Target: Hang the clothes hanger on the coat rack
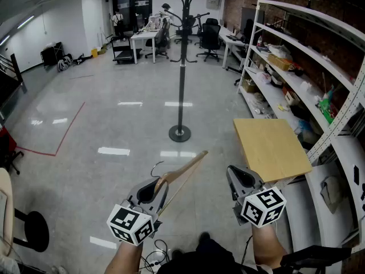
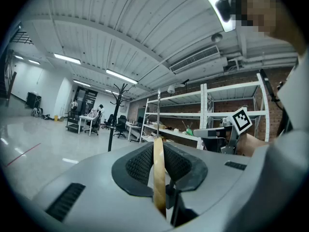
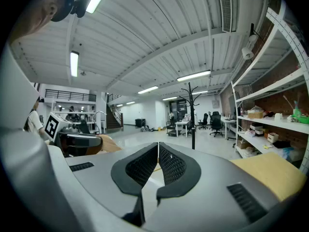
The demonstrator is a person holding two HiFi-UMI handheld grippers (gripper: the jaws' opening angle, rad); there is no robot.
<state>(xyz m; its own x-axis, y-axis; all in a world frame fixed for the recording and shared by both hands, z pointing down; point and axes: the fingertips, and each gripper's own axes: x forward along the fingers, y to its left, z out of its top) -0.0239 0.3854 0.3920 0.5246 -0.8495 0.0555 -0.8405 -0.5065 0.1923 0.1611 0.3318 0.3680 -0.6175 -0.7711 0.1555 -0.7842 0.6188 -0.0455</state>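
My left gripper (image 1: 160,182) is shut on a wooden clothes hanger (image 1: 183,173) with a metal hook (image 1: 155,167); one arm of the hanger juts up and right toward the middle of the floor. In the left gripper view the hanger's wood (image 2: 158,175) stands edge-on between the pads. My right gripper (image 1: 235,174) is shut with nothing between its pads (image 3: 166,164), beside the hanger's tip. The black coat rack (image 1: 182,61) stands upright on its round base several steps ahead; it also shows as coat rack (image 2: 115,115) and coat rack (image 3: 192,115) in the gripper views.
A light wooden tabletop (image 1: 270,146) sits at my right, against white metal shelves (image 1: 302,67) full of clutter. Desks and office chairs (image 1: 209,39) stand at the far end. A black stool (image 1: 35,230) is at my lower left. Red tape (image 1: 67,131) marks the floor.
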